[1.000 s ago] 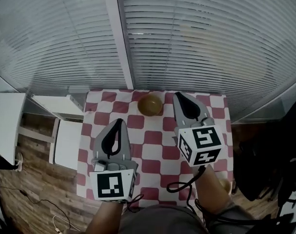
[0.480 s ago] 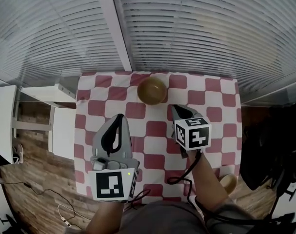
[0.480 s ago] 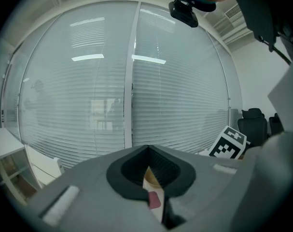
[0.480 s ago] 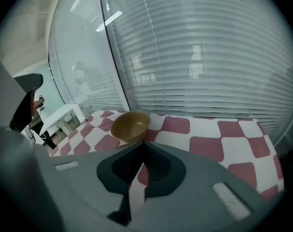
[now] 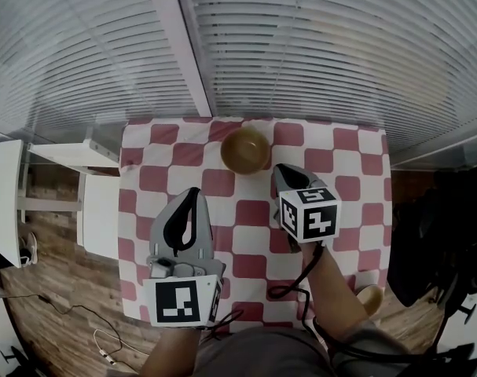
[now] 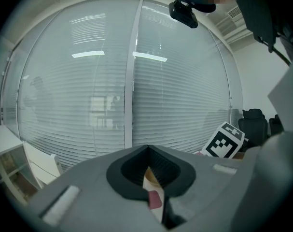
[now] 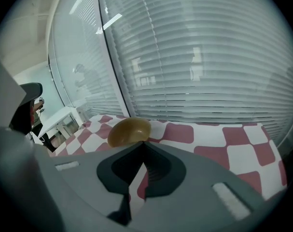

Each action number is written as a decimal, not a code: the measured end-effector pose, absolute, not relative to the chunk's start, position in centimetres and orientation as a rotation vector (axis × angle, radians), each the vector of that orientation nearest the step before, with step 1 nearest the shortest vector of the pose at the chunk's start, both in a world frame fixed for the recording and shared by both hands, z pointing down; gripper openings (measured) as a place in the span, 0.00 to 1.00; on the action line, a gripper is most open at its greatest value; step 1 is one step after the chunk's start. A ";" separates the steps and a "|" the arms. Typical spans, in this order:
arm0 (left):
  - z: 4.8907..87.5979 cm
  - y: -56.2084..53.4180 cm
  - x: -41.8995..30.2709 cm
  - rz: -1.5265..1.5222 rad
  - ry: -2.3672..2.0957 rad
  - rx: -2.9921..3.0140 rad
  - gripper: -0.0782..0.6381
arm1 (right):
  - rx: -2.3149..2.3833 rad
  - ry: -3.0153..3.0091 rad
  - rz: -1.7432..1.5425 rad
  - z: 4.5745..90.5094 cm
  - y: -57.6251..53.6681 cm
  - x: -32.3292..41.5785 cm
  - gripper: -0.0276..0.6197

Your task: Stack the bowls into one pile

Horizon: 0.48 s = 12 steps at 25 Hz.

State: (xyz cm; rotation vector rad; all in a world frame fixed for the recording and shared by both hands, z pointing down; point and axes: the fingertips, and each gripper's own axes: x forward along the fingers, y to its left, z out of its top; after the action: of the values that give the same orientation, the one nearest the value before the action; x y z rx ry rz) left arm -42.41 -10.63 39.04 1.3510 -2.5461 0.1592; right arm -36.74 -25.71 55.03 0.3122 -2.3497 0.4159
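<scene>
One bowl (image 5: 245,150) sat on the counter (image 5: 357,173). Left tool (image 5: 193,192) and right tool (image 5: 280,169) (two total) were both pressed together, empty.

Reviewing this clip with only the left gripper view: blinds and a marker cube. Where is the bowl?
Observer: One brown bowl sits near the checkered table's far edge, by the blinds.
Operator: Is the right claw holding anything?
Observer: No, the right claw is shut, with nothing between its jaws.
Operator: Where is it pointing?
Observer: Toward the bowl, its tip just short of the bowl's near right side.
</scene>
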 end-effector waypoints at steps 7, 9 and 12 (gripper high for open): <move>39.9 -10.6 -43.6 0.155 -2.531 1.332 0.11 | 0.322 -2.386 0.472 54.6 -26.2 -38.3 0.24; 40.2 -10.7 -44.1 0.154 -2.529 1.326 0.11 | 0.318 -2.384 0.497 54.9 -26.3 -38.8 0.32; 40.6 -10.6 -44.7 0.155 -2.524 1.313 0.11 | 0.312 -2.376 0.501 55.4 -26.2 -39.4 0.32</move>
State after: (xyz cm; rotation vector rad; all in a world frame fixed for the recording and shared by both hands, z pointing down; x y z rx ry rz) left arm -44.66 -10.60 40.64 1.3127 -2.5244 0.1555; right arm -39.40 -26.24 55.42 0.3123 -2.3757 0.5013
